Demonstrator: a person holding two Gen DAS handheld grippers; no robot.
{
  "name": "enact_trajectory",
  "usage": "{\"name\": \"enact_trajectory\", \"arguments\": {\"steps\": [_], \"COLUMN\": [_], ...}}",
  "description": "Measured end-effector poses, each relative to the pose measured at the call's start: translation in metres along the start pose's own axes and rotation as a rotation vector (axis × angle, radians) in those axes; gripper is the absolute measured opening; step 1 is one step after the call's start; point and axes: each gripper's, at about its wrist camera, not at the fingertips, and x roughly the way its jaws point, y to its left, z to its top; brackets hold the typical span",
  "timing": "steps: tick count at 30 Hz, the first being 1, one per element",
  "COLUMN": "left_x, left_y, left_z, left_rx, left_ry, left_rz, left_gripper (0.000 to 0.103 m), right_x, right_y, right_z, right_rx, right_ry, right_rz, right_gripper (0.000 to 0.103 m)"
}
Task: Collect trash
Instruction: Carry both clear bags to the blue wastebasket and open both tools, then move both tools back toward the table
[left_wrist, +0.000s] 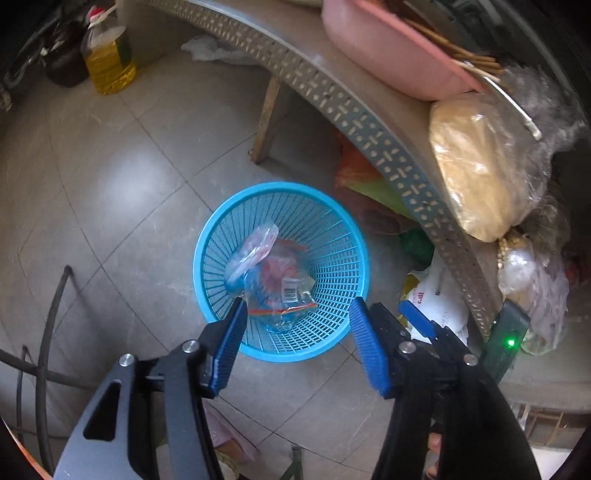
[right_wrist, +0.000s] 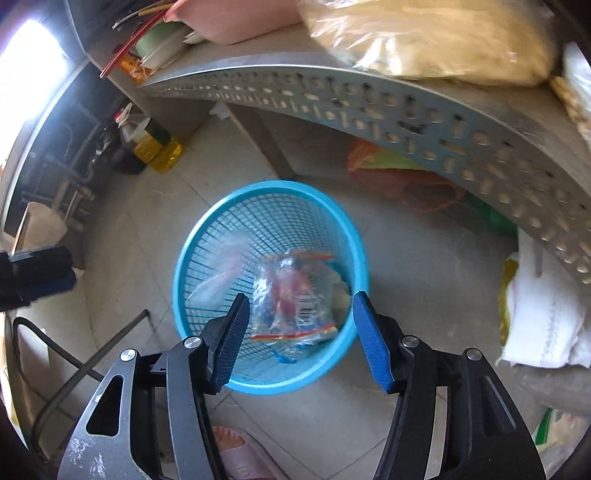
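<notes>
From the left wrist view, the left gripper (left_wrist: 297, 310) hangs over the blue basket (left_wrist: 207, 236) with its jaws standing apart and nothing between the pads; the clear wrapper with a barcode (left_wrist: 284, 288) and the pinkish plastic bag (left_wrist: 253, 251) lie below and ahead of the tips, down on the basket floor, the wrapper's long side running roughly from the far rim towards the near one. The right gripper's blue fingertips (left_wrist: 413, 317) show just beside the left's, on the side of the metal table (left_wrist: 369, 122), so both hands sit close together over the same opening (little elbow room between them). From the right wrist view, the right gripper (right_wrist: 299, 306) also looks steeply down into the basket, jaws apart and empty, with the wrapper lying straight beneath the gap and the pinkish bag resting against the basket wall on the left. Both pieces look already dropped in, so I judge the coming move to be a lift straight up and away to seek more rubbish. The perforated table edge overhangs close behind the basket, a bulky bag of pale stuff (right_wrist: 424, 33) juts over it, and a slippered foot (right_wrist: 240, 454) stands just by the near rim; the open tiled floor (right_wrist: 129, 240) to the left offers the freest way out.
</notes>
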Motion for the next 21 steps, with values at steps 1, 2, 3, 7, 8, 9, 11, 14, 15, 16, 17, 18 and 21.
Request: {"name": "enact_trajectory", "arguments": {"steps": [1, 2, 3, 7, 8, 9, 11, 14, 15, 16, 17, 18, 21], "left_x": [-0.003, -0.006, -0.009, -0.025, -0.031, -0.035, -0.047, -0.065, -0.073, -0.079, -0.088, -0.098, -0.129], "left_y": [0.000, 0.000, 0.000, -0.001, -0.001, 0.000, 0.000, 0.000, 0.001, 0.001, 0.002, 0.002, 0.007], "left_z": [-0.001, -0.001, -0.002, -0.007, -0.010, -0.011, -0.016, -0.026, -0.031, -0.036, -0.041, -0.049, -0.072], "left_rx": [0.001, -0.003, -0.007, -0.005, -0.004, -0.004, -0.003, 0.008, 0.012, 0.016, 0.022, 0.032, 0.055], "left_ry": [-0.006, -0.010, -0.013, -0.033, -0.041, -0.047, -0.059, -0.078, -0.086, -0.093, -0.105, -0.123, -0.164], "left_rz": [-0.005, -0.010, -0.015, -0.023, -0.023, -0.024, -0.032, -0.041, -0.044, -0.048, -0.057, -0.061, -0.042], "left_gripper": [0.056, 0.056, 0.056, 0.056, 0.056, 0.056, 0.056, 0.059, 0.060, 0.060, 0.061, 0.062, 0.062], "right_x": [-0.004, -0.008, -0.013, -0.030, -0.034, -0.040, -0.043, -0.056, -0.062, -0.068, -0.072, -0.080, -0.102], "right_y": [-0.002, -0.004, -0.005, -0.009, -0.010, -0.012, -0.005, 0.007, 0.011, 0.015, 0.020, 0.026, 0.045], "right_z": [-0.002, -0.004, -0.005, -0.010, -0.011, -0.014, -0.013, -0.017, -0.019, -0.021, -0.023, -0.026, -0.034], "right_rx": [0.000, 0.000, 0.000, 0.002, 0.004, 0.003, -0.004, -0.035, -0.049, -0.063, -0.078, -0.103, -0.182], "right_ry": [-0.005, -0.010, -0.019, -0.045, -0.046, -0.048, -0.049, -0.065, -0.072, -0.076, -0.076, -0.077, -0.101], "right_rz": [0.001, 0.003, 0.003, 0.011, 0.016, 0.022, 0.026, 0.039, 0.043, 0.052, 0.066, 0.086, 0.116], "right_gripper": [0.057, 0.057, 0.057, 0.057, 0.057, 0.058, 0.059, 0.064, 0.065, 0.067, 0.069, 0.070, 0.075]}}
